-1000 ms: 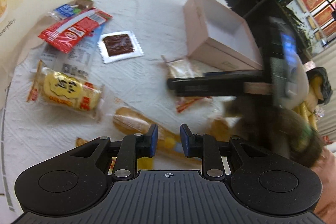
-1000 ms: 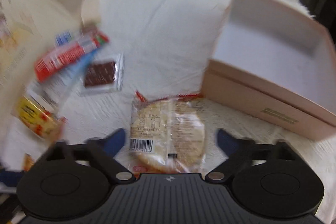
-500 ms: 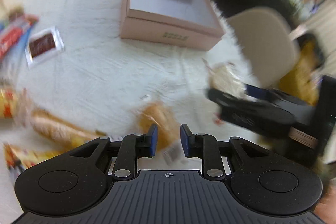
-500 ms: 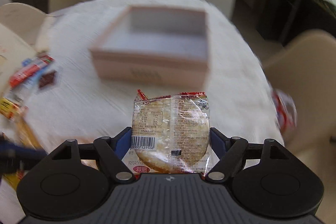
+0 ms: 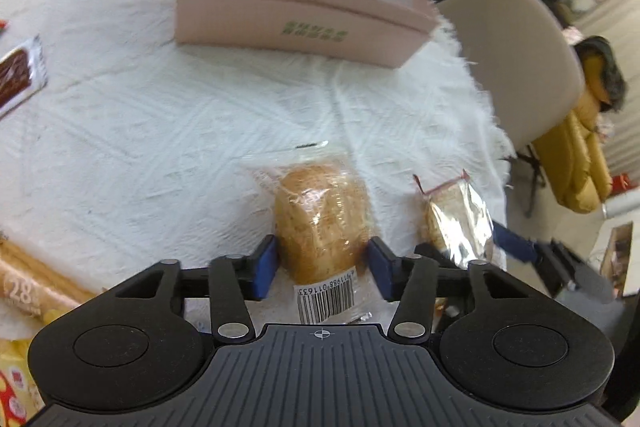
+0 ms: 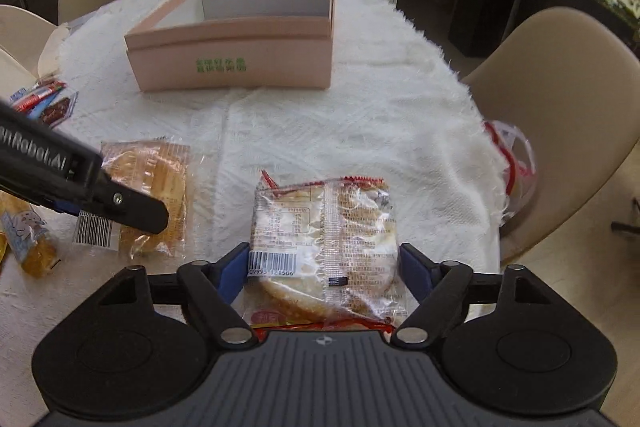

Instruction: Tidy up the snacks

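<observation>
Left wrist view: the left claw [image 5: 322, 263] is spread about as wide as a wrapped bun [image 5: 320, 215] lying on the white tabletop [image 5: 160, 131]. Its blue pads [image 5: 266, 263] sit at either side of the bun; whether they press the wrapper or only flank it is hard to tell. A barcode label on the wrapper shows between the fingers. Just right of the bun, near the tabletop's edge, a cracker pack [image 5: 458, 219] is held up by the right claw, seen here only in part. Farther off stands an open pink box [image 5: 296, 23], nothing visible inside. A chocolate bar [image 5: 18, 77] lies at the left edge, and a beige chair [image 5: 516, 59] stands beyond the tabletop.

Right wrist view: the right claw [image 6: 322, 267] is half open and clamps the cracker pack [image 6: 324, 243] by its two sides, holding it above the tabletop [image 6: 340, 123]. The left claw [image 6: 132, 211] reaches in from the left over the bun [image 6: 152, 195]. The box [image 6: 236, 59] stands well ahead, green print on its near wall. Red and blue packets [image 6: 40, 99] lie at far left.
</observation>
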`<action>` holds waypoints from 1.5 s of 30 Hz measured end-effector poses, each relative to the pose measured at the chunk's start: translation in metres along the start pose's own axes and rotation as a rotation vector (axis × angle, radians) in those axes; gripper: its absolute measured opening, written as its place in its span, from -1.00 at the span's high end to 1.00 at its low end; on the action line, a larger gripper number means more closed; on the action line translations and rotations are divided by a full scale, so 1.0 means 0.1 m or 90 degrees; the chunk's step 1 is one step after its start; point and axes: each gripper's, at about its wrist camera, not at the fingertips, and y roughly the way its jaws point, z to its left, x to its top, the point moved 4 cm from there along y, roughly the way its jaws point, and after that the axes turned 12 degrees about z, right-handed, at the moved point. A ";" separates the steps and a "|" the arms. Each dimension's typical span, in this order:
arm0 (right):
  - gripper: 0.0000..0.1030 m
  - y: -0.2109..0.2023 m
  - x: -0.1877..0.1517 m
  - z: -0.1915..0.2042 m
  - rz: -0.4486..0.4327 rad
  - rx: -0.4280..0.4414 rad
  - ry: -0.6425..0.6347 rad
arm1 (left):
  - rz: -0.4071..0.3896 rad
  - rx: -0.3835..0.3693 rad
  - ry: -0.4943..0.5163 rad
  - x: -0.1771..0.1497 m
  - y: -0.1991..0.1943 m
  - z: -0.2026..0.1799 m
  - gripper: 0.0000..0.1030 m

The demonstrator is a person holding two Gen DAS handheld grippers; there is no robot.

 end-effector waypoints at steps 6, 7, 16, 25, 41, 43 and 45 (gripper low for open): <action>-0.50 -0.35 0.19 -0.10 -0.043 0.028 -0.006 | -0.108 -0.015 0.047 -0.02 -0.29 -0.08 0.21; -0.50 -0.43 0.23 -0.12 -0.052 0.031 -0.004 | -0.130 -0.031 0.046 0.01 -0.40 -0.08 0.21; -0.50 -0.95 0.98 -0.16 -0.129 0.084 0.022 | -0.315 -0.095 0.078 1.26 -1.49 -0.09 0.15; -0.50 -0.90 1.66 -0.03 -0.140 0.053 0.036 | -0.313 -0.151 -0.058 1.33 -1.49 0.68 0.20; -0.69 -0.04 1.98 0.61 -0.033 0.108 -0.042 | -0.264 0.035 -0.281 -0.15 -1.58 2.11 0.20; -0.69 -0.03 1.75 0.89 -0.006 0.140 -0.104 | -0.226 0.025 -0.261 -0.29 -1.55 2.08 0.20; -0.69 0.02 1.50 1.17 0.035 0.192 -0.153 | -0.188 0.015 -0.245 -0.42 -1.47 1.98 0.20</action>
